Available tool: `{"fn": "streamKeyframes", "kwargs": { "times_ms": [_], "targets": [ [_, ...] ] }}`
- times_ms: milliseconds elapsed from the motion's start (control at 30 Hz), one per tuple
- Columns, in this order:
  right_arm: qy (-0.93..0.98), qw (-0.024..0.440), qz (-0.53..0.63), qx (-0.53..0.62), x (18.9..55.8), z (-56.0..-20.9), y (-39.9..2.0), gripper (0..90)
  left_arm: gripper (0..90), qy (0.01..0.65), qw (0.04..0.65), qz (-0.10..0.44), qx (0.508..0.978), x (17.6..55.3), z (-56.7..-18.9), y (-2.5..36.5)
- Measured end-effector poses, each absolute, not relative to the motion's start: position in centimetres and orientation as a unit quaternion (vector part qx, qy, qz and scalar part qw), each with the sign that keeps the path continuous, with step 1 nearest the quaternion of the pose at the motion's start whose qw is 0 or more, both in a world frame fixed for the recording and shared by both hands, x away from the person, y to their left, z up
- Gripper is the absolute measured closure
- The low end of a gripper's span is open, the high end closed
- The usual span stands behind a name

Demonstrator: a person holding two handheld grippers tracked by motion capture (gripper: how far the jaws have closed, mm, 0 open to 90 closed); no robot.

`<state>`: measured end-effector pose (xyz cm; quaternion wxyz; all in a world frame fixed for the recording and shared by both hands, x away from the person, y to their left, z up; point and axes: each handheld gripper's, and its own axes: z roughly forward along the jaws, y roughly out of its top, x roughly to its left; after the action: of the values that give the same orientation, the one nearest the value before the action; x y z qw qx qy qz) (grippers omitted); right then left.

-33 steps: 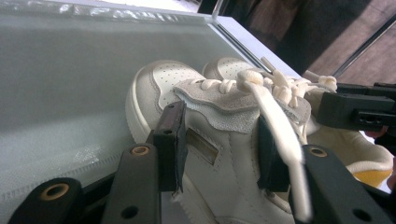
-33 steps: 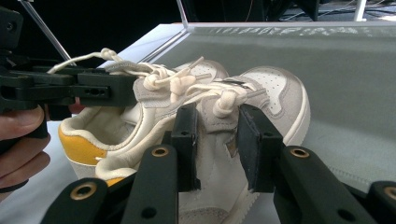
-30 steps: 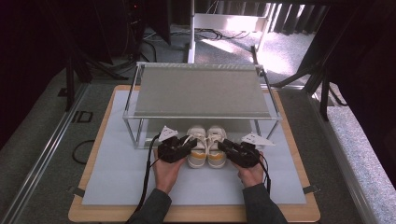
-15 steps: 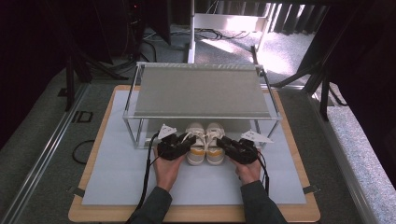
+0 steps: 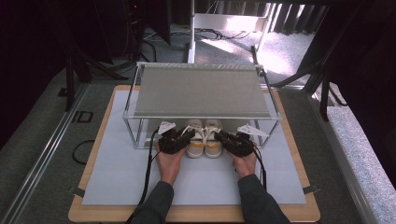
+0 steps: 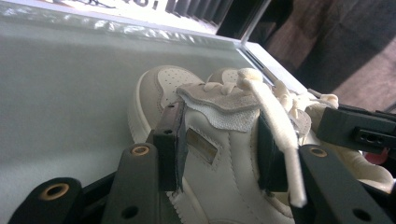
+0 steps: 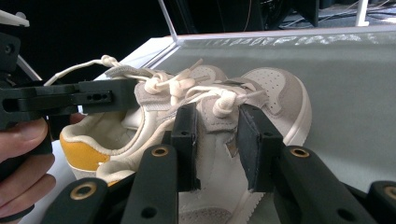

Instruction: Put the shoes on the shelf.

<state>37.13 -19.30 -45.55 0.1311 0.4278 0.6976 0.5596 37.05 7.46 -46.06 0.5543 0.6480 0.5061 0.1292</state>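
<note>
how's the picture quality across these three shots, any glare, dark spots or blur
High view: sun glare on the floor behind the rack, dark corners. Left gripper view: left shoe soft, close to the lens. Right gripper view: black background, right shoe clear.

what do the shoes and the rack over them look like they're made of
The pair of shoes looks like smooth off-white leather or a synthetic, with matte grey suede-like panels, woven cotton-like laces and mustard heel patches; the toe shows punched holes. The rack seems to be metal: thin, shiny silvery tubes frame a dull grey shelf, whose own material is unclear.
</note>
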Motion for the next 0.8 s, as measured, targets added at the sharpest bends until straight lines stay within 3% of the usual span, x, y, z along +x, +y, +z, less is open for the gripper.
{"fn": "streamKeyframes", "kwargs": {
  "times_ms": [533,800],
  "targets": [
    [0.684,0.134,0.565,0.441,38.7,-46.5,-18.9,69.3,58.7,0.515,0.561,0.144,0.632,38.6,-47.0,7.3],
    [0.684,0.145,0.553,0.453,39.2,-47.1,-19.4,68.1,56.2,0.535,0.557,0.126,0.623,38.9,-48.0,7.0]
  ]
}}
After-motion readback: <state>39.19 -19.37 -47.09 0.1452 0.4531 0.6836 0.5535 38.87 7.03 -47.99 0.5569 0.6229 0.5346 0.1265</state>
